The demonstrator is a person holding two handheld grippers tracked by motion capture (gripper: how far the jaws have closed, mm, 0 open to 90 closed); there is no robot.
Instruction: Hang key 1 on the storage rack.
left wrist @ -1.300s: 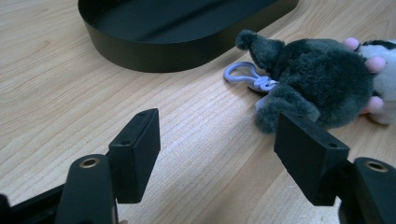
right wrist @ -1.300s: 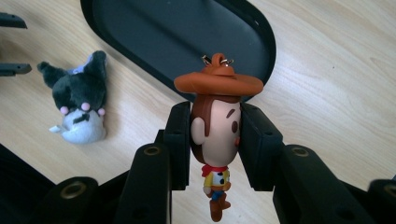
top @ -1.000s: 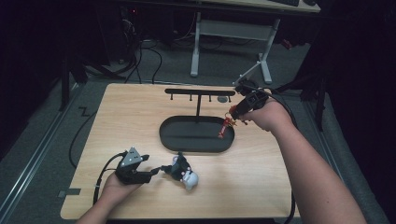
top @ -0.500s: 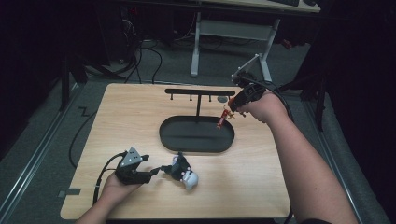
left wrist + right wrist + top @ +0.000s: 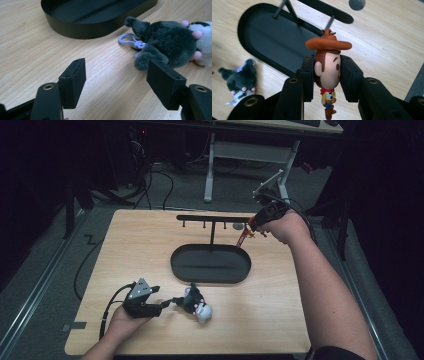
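The right gripper (image 5: 248,229), clamped on the cowboy figure (image 5: 243,236), has travelled away from the black oval tray (image 5: 210,276) toward the far right end of the hanger bar (image 5: 212,218). A second ago the figure hung over the tray's right rim; now it hangs beside the bar's end, clear of the tray

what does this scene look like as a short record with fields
right tool: shut on the cowboy figure, clamped by its head, near the rack
left tool: open, low over the table, nothing between its pads
plush toy: lying on the table just ahead of the left tool, lilac clip attached
rack: black hook bar on a post above an oval tray
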